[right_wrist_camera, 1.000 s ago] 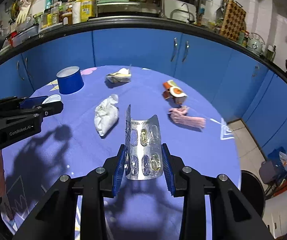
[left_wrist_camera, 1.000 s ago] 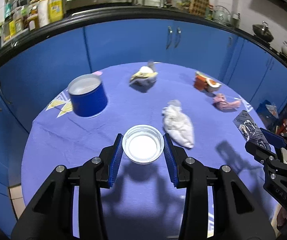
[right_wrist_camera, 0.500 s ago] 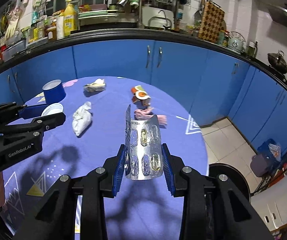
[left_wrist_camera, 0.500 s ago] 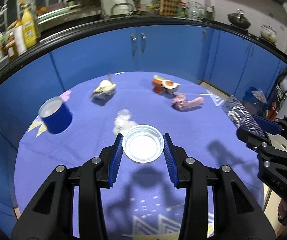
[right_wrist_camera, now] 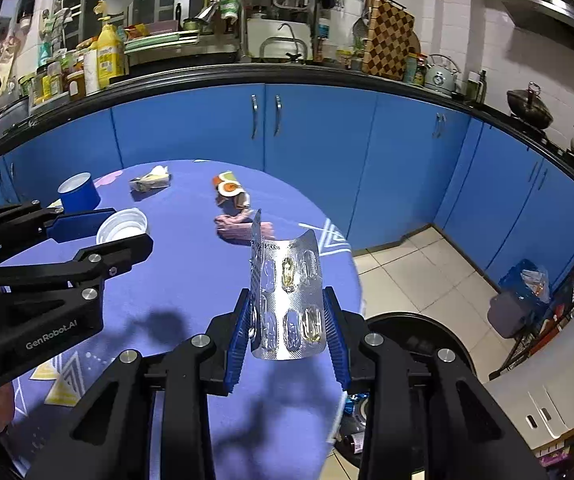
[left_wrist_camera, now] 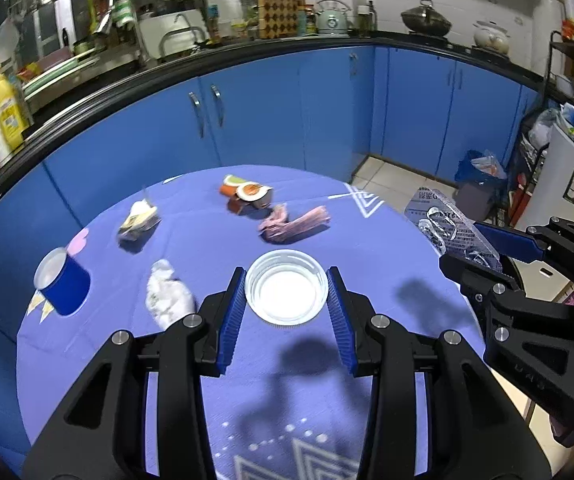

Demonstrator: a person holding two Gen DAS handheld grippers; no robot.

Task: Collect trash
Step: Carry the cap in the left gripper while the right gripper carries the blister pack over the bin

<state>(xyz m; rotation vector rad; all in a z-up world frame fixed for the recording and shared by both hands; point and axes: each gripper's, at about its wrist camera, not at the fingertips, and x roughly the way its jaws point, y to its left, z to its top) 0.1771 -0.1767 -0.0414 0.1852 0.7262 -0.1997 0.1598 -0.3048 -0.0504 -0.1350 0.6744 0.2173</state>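
Both hand-held grippers swing away from the table's far edge toward its right edge, the left gripper clamped on a white plastic lid, the right gripper gripping a spent blister pack, bound, seemingly, for the black bin below.

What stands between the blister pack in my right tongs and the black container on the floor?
Nothing visible. The right tongs clamp the blister pack above the table edge; the black container sits beyond, lower, with open air between. The left tongs, holding the lid, are off to the side.
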